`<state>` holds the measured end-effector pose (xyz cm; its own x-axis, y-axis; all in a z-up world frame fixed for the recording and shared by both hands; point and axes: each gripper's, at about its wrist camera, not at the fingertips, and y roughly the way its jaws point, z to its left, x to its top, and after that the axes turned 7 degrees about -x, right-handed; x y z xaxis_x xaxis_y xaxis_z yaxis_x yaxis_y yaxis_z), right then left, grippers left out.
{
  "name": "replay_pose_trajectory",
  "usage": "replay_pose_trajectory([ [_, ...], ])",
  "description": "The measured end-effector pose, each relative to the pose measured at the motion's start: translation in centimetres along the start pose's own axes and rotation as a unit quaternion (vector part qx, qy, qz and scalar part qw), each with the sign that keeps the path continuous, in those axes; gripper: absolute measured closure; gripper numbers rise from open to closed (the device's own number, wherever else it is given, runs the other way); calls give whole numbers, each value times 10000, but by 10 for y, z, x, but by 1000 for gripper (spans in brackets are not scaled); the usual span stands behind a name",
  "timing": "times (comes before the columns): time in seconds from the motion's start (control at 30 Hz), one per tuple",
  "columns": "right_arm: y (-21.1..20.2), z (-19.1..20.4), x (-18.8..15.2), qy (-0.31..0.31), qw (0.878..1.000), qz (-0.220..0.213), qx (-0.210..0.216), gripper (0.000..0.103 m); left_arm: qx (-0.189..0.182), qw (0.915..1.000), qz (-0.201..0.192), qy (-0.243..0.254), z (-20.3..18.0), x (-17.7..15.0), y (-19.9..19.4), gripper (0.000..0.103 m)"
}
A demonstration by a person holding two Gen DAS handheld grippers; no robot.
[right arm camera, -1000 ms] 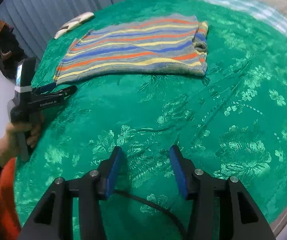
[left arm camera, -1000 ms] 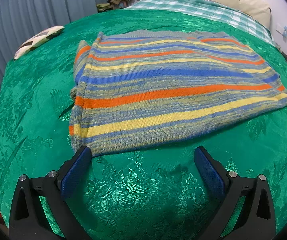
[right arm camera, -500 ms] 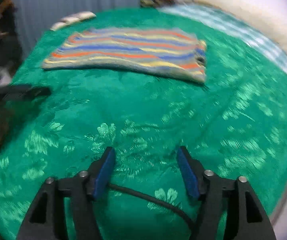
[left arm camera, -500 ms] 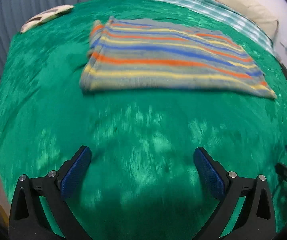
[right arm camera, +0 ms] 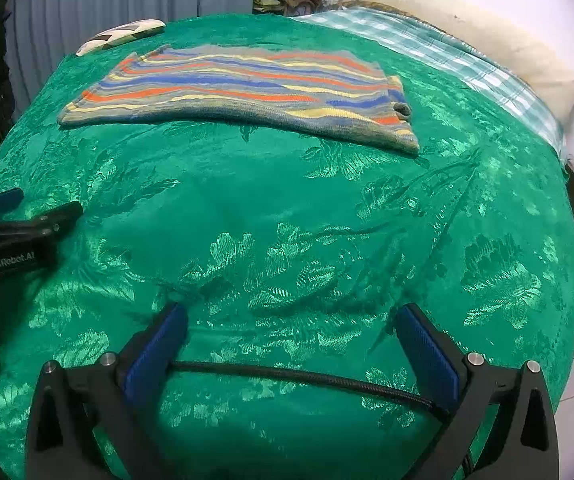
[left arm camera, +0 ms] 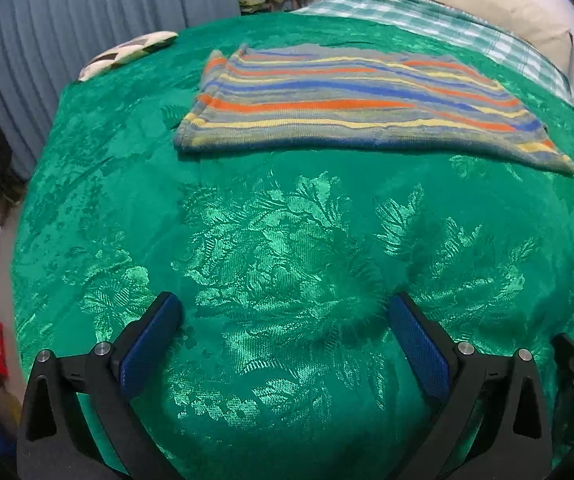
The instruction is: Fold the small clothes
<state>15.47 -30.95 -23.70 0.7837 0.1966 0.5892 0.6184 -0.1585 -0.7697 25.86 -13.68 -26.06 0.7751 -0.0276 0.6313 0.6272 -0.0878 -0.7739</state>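
Both hand-held grippers, left (left arm camera: pixel 283 312) and right (right arm camera: pixel 291 322) (jaws just opened), are held wide apart and empty, well short of the folded striped sweater (left arm camera: pixel 351 100) on the bed (left arm camera: pixel 287 240).

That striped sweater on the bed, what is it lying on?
The striped sweater lies flat on the green bedspread. Whatever sits beneath its folded layers is covered, so I cannot tell.

White lettering, apparently "GenRobot.AI", along the left gripper's (right arm camera: pixel 15 216) black body, right wrist view, left edge.
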Motion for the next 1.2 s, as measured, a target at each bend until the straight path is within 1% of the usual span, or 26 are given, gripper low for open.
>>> replay_pose_trajectory([
  [1.2, 2, 3, 1, -45, 10000, 12, -38, 0, -99, 9999, 22, -1, -1, 1, 6, 1],
])
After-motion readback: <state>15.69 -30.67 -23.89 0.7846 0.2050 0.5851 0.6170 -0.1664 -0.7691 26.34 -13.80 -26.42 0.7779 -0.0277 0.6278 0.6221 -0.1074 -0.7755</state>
